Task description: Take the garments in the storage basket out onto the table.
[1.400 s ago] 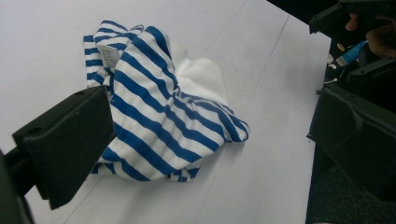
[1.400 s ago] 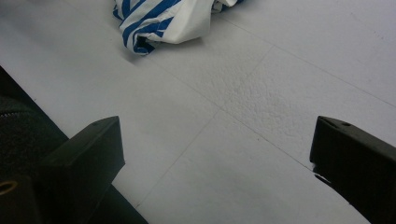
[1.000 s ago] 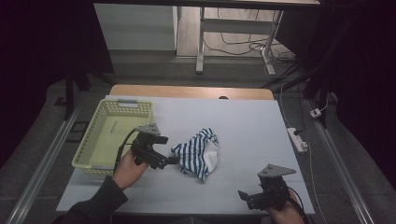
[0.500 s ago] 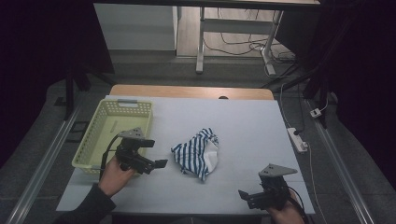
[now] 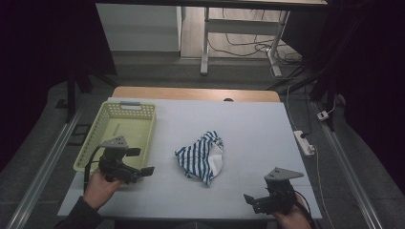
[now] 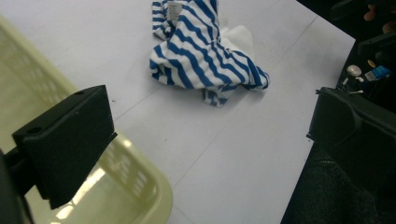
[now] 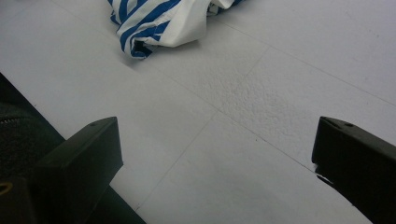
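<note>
A crumpled blue-and-white striped cloth [image 5: 202, 156] lies in the middle of the white table [image 5: 248, 129]. From the left gripper view the striped cloth [image 6: 205, 56] lies ahead at the top, and in the right gripper view its edge [image 7: 159, 21] shows at the top. My left gripper [image 5: 143, 171] is open and empty, held at the near right corner of the pale green basket [image 5: 119, 131], well left of the cloth. My right gripper [image 5: 250, 200] is open and empty near the table's front right edge, its jaws pointing left.
The basket's rounded corner [image 6: 140, 186] sits right under my left gripper's jaws. A power strip [image 5: 304, 143] lies on the floor by the table's right edge. Table legs and cables [image 5: 267, 47] stand beyond the far edge.
My left gripper has drawn back leftward from the cloth to the basket's near corner, empty. The cloth and the right gripper have stayed put.
</note>
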